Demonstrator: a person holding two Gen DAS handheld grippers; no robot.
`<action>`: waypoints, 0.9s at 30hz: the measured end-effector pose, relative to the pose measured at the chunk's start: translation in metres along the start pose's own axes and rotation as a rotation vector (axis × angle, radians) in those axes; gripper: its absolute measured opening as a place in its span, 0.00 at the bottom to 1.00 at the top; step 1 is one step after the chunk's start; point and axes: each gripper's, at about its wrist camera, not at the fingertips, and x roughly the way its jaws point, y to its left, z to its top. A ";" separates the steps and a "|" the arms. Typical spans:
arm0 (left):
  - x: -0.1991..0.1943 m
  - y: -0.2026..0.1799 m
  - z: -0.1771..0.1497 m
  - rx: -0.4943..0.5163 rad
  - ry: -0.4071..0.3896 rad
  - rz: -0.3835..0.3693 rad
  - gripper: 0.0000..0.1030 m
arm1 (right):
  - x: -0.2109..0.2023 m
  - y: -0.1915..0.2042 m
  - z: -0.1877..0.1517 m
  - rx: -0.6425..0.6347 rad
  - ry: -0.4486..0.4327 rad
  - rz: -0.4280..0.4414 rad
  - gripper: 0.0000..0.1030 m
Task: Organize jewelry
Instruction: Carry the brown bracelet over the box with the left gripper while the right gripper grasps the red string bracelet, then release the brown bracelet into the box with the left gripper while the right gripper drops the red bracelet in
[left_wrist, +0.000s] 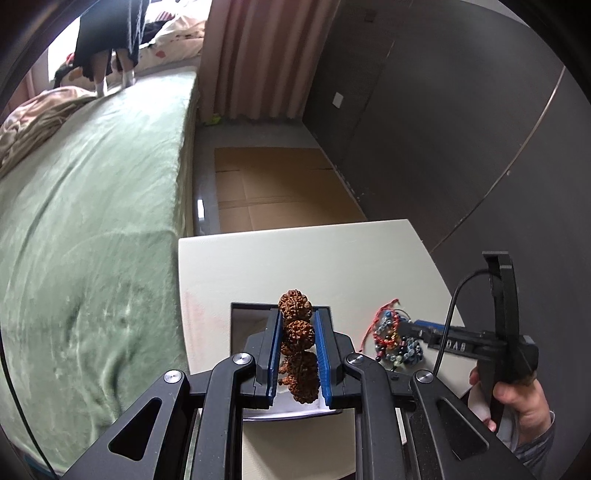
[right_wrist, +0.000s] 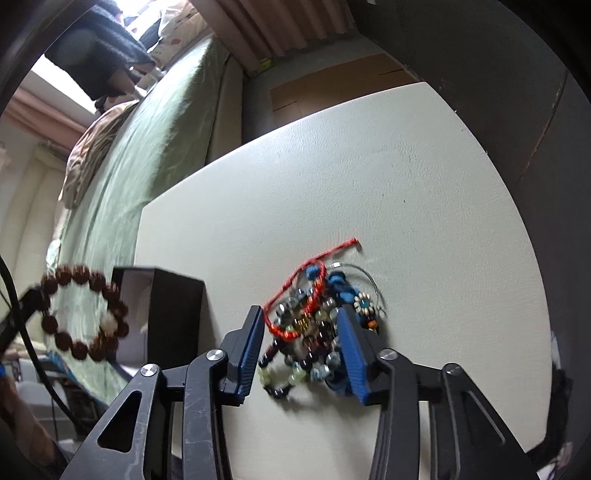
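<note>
My left gripper (left_wrist: 298, 317) is shut on a bracelet of large brown wrinkled seed beads (left_wrist: 297, 332) and holds it above an open black box (left_wrist: 251, 314). In the right wrist view the same bracelet (right_wrist: 83, 314) hangs as a ring at the left, beside the black box (right_wrist: 173, 314). My right gripper (right_wrist: 301, 317) is open, its blue pads on either side of a tangled pile of beaded bracelets and a red cord (right_wrist: 314, 325) on the cream table. The pile also shows in the left wrist view (left_wrist: 393, 338), with the right gripper (left_wrist: 413, 326) at it.
The cream table (right_wrist: 369, 184) has a bed with a green cover (left_wrist: 92, 221) along its left. Flat cardboard (left_wrist: 273, 188) lies on the floor beyond. A dark wall (left_wrist: 461, 129) stands at the right. A cat (left_wrist: 107, 40) stands on the bed's far end.
</note>
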 end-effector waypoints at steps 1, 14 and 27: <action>0.000 0.003 -0.001 -0.004 0.001 -0.001 0.18 | 0.001 0.001 0.002 0.008 -0.005 -0.001 0.36; 0.004 0.021 -0.006 -0.034 0.014 -0.040 0.18 | 0.034 0.011 0.019 -0.017 0.033 -0.150 0.10; 0.021 0.009 -0.008 -0.041 0.044 -0.121 0.18 | -0.022 0.031 0.006 -0.014 -0.084 -0.060 0.09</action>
